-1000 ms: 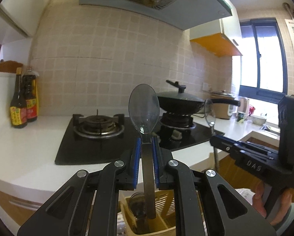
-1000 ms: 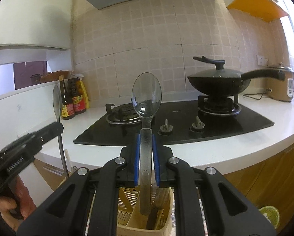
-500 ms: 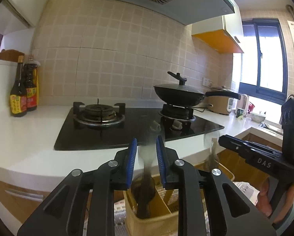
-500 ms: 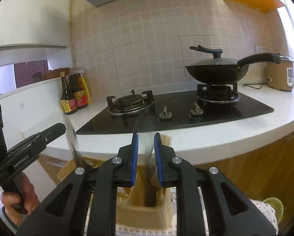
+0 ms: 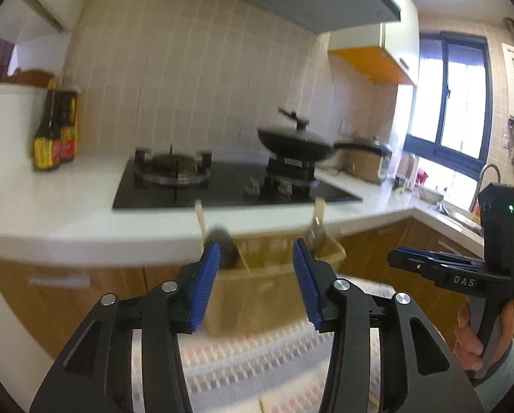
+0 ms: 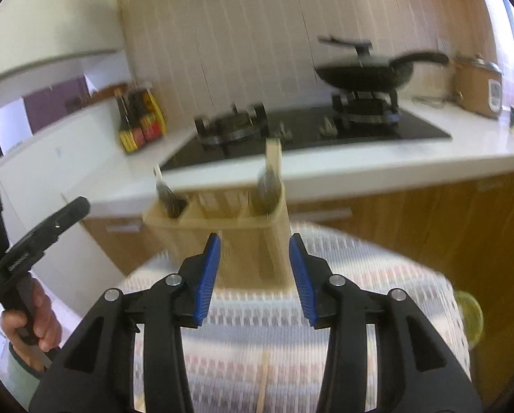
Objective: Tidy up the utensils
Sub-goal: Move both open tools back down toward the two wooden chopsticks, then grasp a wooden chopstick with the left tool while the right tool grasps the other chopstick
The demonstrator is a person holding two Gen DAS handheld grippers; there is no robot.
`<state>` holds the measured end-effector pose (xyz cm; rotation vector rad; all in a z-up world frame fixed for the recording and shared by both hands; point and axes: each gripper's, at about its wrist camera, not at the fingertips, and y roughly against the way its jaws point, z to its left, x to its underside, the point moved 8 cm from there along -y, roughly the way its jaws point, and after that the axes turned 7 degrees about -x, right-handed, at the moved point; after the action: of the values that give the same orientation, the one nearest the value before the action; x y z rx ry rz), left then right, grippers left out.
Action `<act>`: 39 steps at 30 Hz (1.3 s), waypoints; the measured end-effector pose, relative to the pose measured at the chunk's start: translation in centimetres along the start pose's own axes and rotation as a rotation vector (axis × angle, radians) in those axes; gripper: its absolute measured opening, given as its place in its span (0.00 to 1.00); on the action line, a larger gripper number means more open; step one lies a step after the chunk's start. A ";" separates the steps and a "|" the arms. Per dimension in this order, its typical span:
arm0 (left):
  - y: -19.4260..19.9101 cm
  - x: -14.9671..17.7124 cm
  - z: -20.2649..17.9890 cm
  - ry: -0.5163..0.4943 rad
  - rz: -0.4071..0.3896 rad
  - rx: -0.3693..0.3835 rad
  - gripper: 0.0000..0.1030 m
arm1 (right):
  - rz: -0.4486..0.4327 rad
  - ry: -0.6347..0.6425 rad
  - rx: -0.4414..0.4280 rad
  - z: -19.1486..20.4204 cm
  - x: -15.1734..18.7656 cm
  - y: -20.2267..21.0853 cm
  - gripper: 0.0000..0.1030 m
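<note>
both tools spread, empty: left tool [image 5: 256, 277], right tool [image 6: 254, 275]. spoons [image 6: 267, 186] stand in caddy [image 6: 222, 237] on cloth [image 6: 291, 344]. back off straight, don't bump caddy.

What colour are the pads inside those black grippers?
Blue pads, clearest in the right wrist view.

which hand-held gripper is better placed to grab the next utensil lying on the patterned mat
Right, tentatively. The right hand-held gripper is open, and a wooden stick-like utensil lies on the patterned mat just below its jaws. The left hand-held gripper is open too, but only an edge of that utensil shows in its view.
</note>
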<state>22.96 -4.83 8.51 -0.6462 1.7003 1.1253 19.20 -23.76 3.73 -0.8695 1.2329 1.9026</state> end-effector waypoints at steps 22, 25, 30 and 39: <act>0.0 20.2 -1.5 -0.030 0.702 -0.059 0.38 | 0.594 -0.059 0.066 1.5 16.7 -3.7 0.31; -0.2 21.1 -1.9 -0.049 0.731 -0.066 0.32 | 0.606 -0.038 0.084 1.5 17.2 -3.9 0.28; -0.7 21.9 -2.5 -0.086 0.769 -0.076 0.25 | 0.630 -0.042 0.097 0.9 17.9 -4.7 0.21; -2.1 22.2 -3.2 -0.135 0.788 -0.106 0.25 | 0.656 -0.009 0.142 1.0 19.0 -6.5 0.16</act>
<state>14.46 -7.01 -12.28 0.0775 1.8274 1.7602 14.34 -17.19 -14.64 -0.3980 1.7738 2.2633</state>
